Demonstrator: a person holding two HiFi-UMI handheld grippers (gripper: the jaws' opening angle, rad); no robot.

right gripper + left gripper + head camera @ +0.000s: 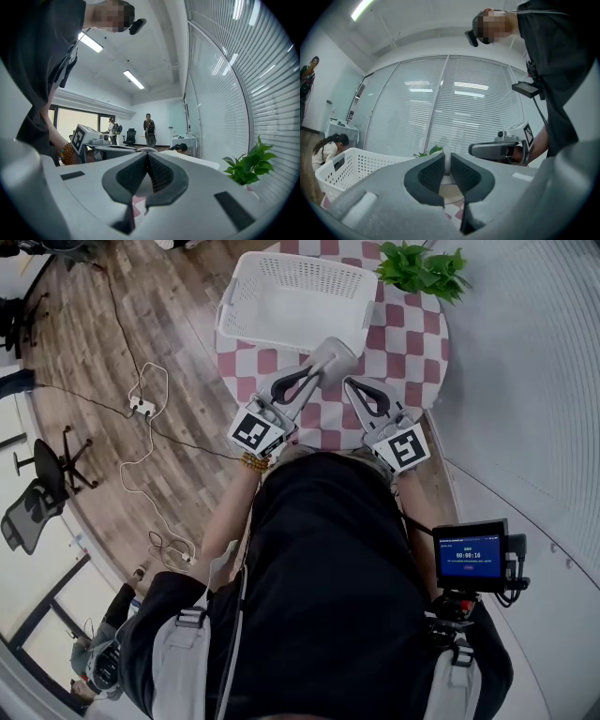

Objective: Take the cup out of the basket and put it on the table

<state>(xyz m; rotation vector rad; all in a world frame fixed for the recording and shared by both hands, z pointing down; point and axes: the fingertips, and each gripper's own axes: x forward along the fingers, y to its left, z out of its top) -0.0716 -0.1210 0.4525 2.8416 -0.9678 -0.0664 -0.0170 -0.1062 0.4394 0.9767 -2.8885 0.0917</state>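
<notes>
A white basket [291, 296] stands on the far left part of the round table with its red-and-white checked cloth [405, 334]. Just in front of the basket's near right corner is a pale cup [337, 352], with my left gripper [328, 360] shut on its wall. In the left gripper view a white strip of the cup [446, 161] shows between the narrow pads of the left gripper [446, 165]; I cannot tell whether the cup touches the cloth. My right gripper [349, 383] hovers beside it over the table, and in the right gripper view it [147, 157] is shut with nothing in it.
A green potted plant [422, 268] sits at the table's far right edge. Glass walls with blinds [525, 381] curve round the right side. Cables and a power strip [142, 407] lie on the wooden floor to the left, near an office chair [37, 493].
</notes>
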